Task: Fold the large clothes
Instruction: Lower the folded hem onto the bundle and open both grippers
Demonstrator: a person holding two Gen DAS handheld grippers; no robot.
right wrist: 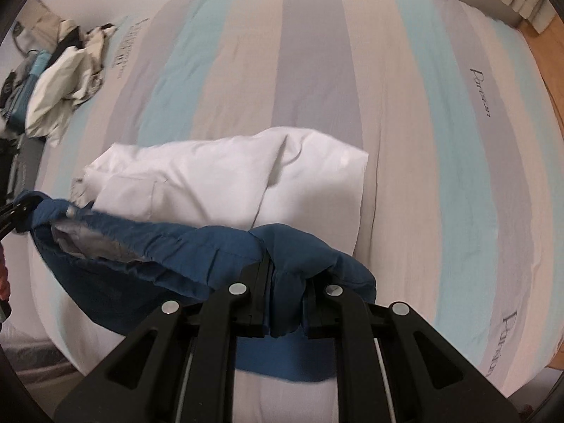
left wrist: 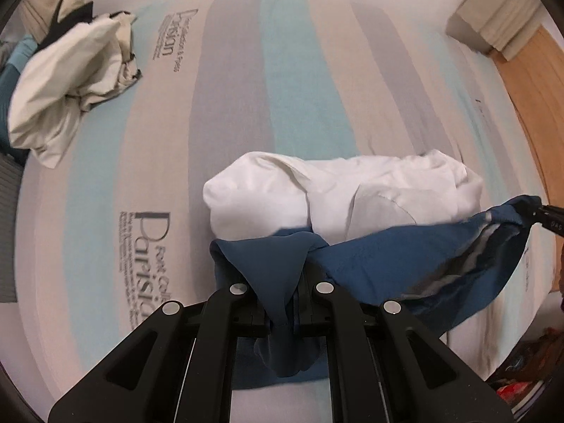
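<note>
A dark blue garment (left wrist: pixel 387 264) with a grey inner lining hangs stretched between both grippers above the striped bed. My left gripper (left wrist: pixel 282 303) is shut on a bunched corner of the blue fabric. My right gripper (right wrist: pixel 285 299) is shut on the opposite corner of the blue garment (right wrist: pixel 169 246). In the left wrist view the right gripper (left wrist: pixel 550 216) shows at the right edge; in the right wrist view the left gripper (right wrist: pixel 14 211) shows at the left edge. A folded white garment (left wrist: pixel 338 194) lies on the bed just beyond the blue one, also seen as the white garment (right wrist: pixel 229 179).
The bed sheet (left wrist: pixel 282 81) has grey, turquoise and beige stripes with printed lettering. A heap of cream and black clothes (left wrist: pixel 70 81) lies far left, the same heap (right wrist: pixel 67 81) in the right view. A pillow (left wrist: pixel 500 10) sits far right by a wooden floor (left wrist: pixel 535 105).
</note>
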